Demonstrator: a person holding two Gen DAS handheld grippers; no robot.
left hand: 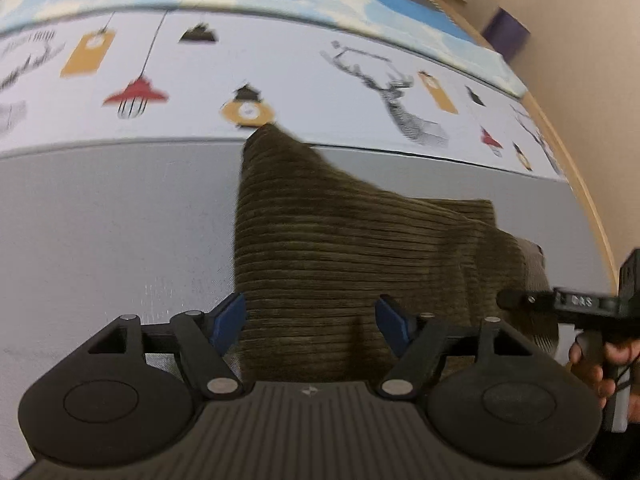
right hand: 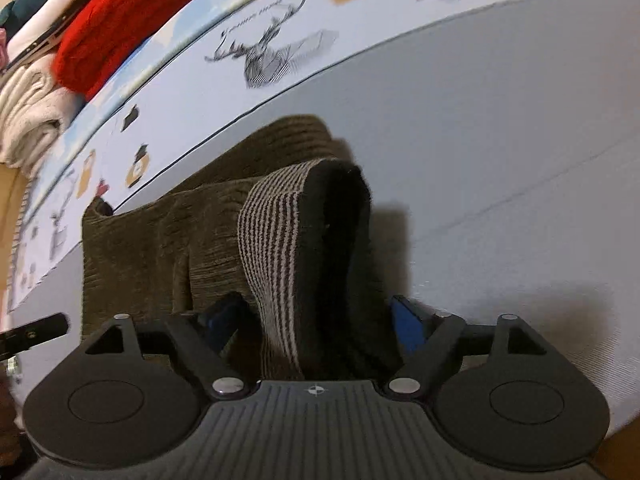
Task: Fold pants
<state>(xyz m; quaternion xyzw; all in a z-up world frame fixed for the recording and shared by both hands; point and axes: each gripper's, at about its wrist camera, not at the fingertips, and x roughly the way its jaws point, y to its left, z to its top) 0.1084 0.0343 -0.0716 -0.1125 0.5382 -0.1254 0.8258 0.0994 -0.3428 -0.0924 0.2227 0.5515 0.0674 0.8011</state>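
Grippers: we see the left gripper (left hand: 310, 322) spread wide over the near edge of the pants (left hand: 352, 248), pads clear of the cloth, nothing held.
Right gripper (right hand: 316, 320): spread wide; striped waistband (right hand: 276, 248) stands between the blue pads, not pinched.
Pants: brown corduroy, folded on grey sheet (left hand: 112, 216), far corner touching the printed cloth (left hand: 288, 76).
Beyond: red knit (right hand: 120, 20) and cream fabric (right hand: 28, 120), stacked.

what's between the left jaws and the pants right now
Nothing visible. The left gripper hangs with open jaws directly over the brown corduroy pants, only air between. The right gripper is off at the waistband end, not in the way.
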